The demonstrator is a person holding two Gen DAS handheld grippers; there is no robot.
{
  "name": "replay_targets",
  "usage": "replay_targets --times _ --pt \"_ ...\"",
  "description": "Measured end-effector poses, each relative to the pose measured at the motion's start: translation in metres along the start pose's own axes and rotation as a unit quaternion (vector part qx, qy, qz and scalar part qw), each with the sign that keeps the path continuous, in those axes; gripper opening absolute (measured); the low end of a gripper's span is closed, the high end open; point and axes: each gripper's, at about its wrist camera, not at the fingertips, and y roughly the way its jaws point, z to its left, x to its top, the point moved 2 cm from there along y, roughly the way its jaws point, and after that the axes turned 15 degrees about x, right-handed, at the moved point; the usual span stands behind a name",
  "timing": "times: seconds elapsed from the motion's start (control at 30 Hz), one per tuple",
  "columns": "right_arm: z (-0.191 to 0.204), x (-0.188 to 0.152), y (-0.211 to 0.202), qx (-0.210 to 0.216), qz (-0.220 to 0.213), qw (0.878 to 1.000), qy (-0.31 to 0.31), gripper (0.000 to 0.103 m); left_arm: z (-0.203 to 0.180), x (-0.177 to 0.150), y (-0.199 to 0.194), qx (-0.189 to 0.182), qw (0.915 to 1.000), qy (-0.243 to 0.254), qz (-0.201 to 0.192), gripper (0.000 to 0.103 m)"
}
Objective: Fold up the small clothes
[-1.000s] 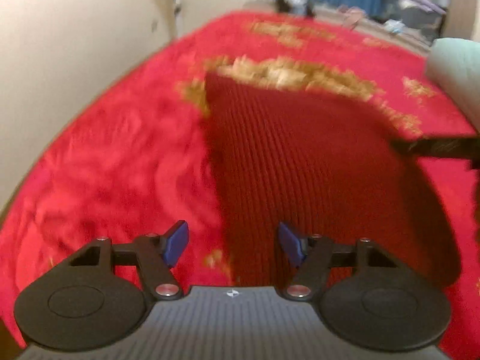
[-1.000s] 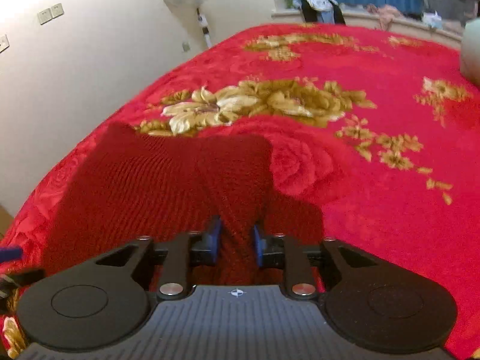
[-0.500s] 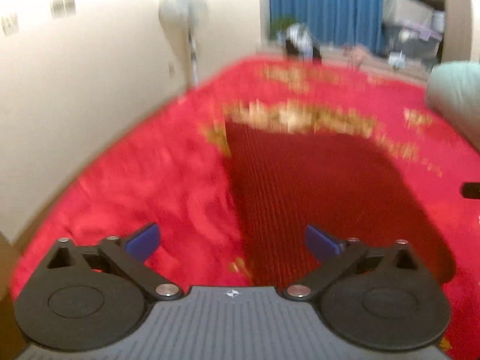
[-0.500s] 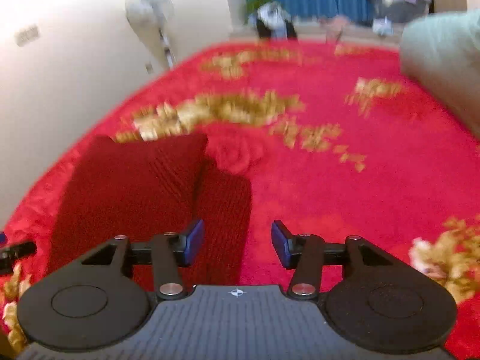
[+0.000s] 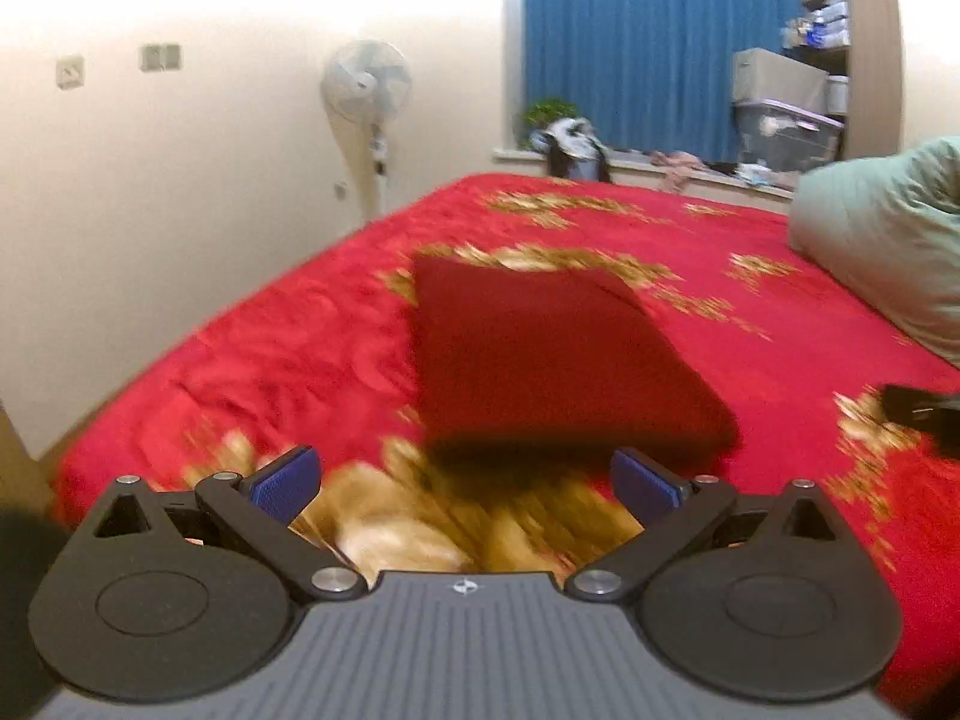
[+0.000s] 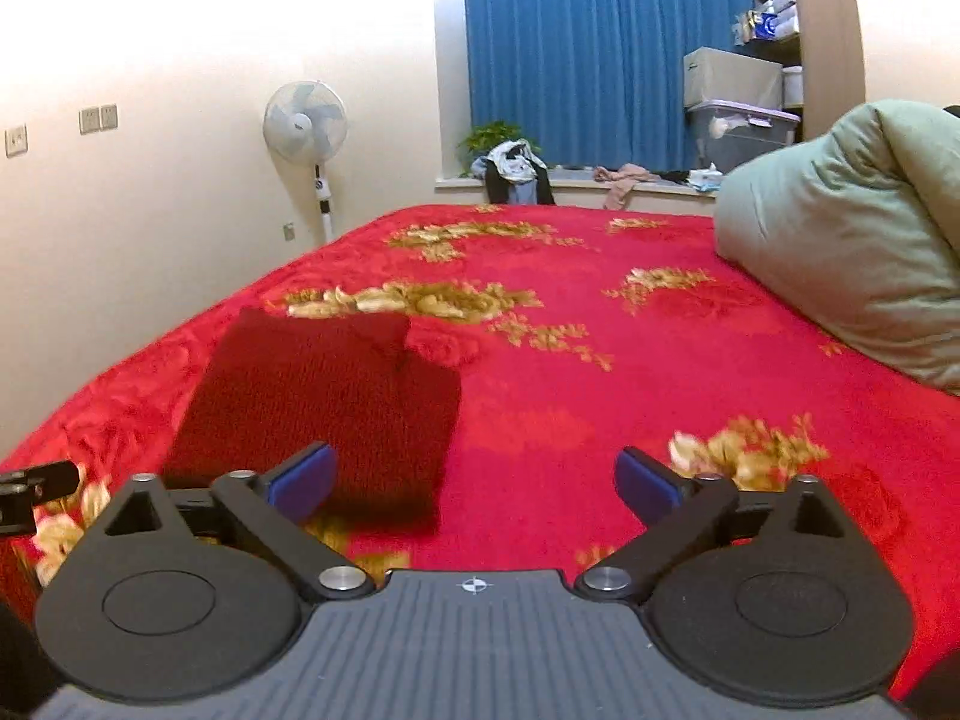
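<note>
Lying folded into a neat block on the bed point(image 6: 600, 420), the dark red sweater point(image 5: 552, 360) sits on the red blanket with gold flowers, touched by neither tool. The left tongs point(image 5: 465, 483) hang spread wide just short of the sweater's near edge, nothing between their blue pads point(image 5: 285, 480). The right tongs point(image 6: 474, 480) are likewise released and empty, with the sweater ahead and to their left. The left view is blurred, so the knit texture cannot be made out there. A pale green quilt point(image 6: 852, 228) is bunched at the bed's right side, and a standing fan point(image 6: 306, 126) is by the wall.
</note>
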Motion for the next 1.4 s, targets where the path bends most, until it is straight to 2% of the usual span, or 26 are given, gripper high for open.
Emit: replay_targets --times 0.07,0.13,0.23,0.4,0.57,0.97,1.4 --pt "0.005 -0.009 0.012 0.008 0.024 1.000 -0.015 0.102 -0.010 -0.009 0.002 -0.008 0.9999 0.004 0.012 0.103" --pt "0.007 -0.011 0.018 0.013 0.027 0.999 -0.023 0.102 -0.018 -0.011 0.007 -0.010 0.9998 0.011 0.012 0.103" --pt "0.011 -0.010 0.030 0.015 0.033 0.999 -0.022 0.102 -0.022 -0.009 0.014 0.008 0.9999 0.007 0.011 0.103" --pt "0.016 -0.013 0.044 0.013 0.041 0.999 -0.014 0.102 -0.020 -0.012 0.027 0.004 0.9986 -0.010 0.051 0.103" --pt "0.024 -0.016 0.046 0.018 0.039 0.999 -0.020 0.102 -0.020 -0.010 0.021 0.003 0.9994 -0.011 0.033 0.103" --pt "0.038 -0.022 0.051 0.027 0.039 0.998 -0.048 0.102 -0.019 -0.010 0.021 -0.001 0.9995 -0.010 0.029 0.103" --pt "0.039 -0.023 0.051 0.028 0.040 0.998 -0.043 0.102 -0.019 -0.011 0.022 -0.003 0.9995 -0.009 0.030 0.103"
